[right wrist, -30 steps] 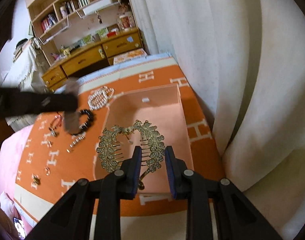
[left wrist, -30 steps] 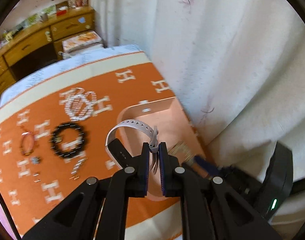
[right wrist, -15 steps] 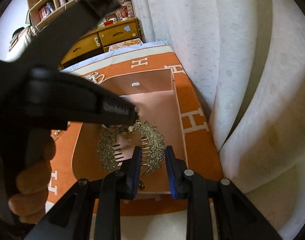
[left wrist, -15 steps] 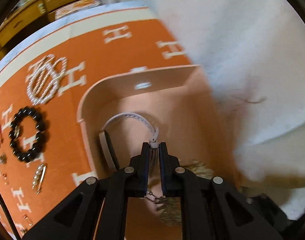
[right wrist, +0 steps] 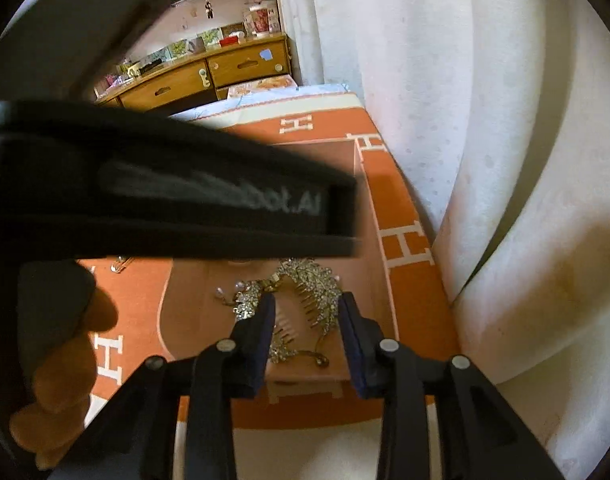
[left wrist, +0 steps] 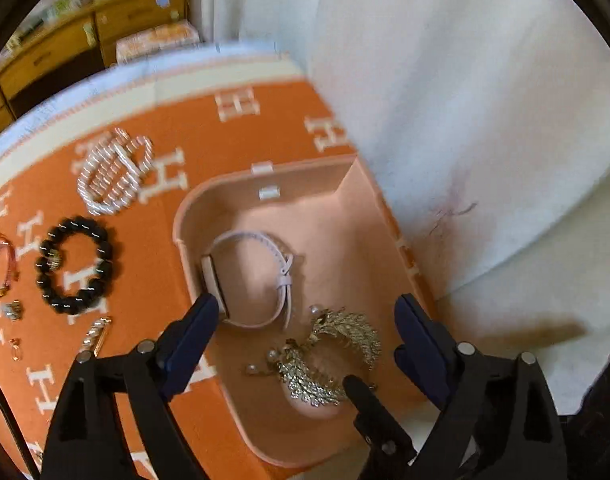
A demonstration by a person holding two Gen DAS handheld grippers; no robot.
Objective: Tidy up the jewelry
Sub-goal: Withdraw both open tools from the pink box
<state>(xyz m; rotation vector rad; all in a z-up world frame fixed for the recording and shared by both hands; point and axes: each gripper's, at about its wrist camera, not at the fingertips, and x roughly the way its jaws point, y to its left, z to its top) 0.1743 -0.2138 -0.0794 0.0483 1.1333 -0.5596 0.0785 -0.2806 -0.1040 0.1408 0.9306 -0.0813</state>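
Observation:
A pink tray (left wrist: 209,200) sits on the orange blanket by the curtain. A pale watch (left wrist: 249,276) lies inside it, with a gold leaf hair comb (left wrist: 329,356) nearer me. My left gripper (left wrist: 305,320) is wide open and empty above the tray, the watch just beyond its left finger. My right gripper (right wrist: 305,312) is open over the comb (right wrist: 305,292), its fingers either side and not gripping it. One right finger (left wrist: 369,404) pokes into the left wrist view. The left gripper's body (right wrist: 165,208) blocks much of the right wrist view.
On the blanket left of the tray lie a pearl bracelet (left wrist: 113,176), a black bead bracelet (left wrist: 75,264), a pink bracelet (left wrist: 3,268), a gold clip (left wrist: 95,336) and small earrings (left wrist: 13,310). A white curtain (left wrist: 465,120) hangs close on the right. Wooden drawers (right wrist: 209,76) stand behind.
My left gripper lowered the watch into the tray, opened wide and let it go. My right gripper opened a little wider over the comb.

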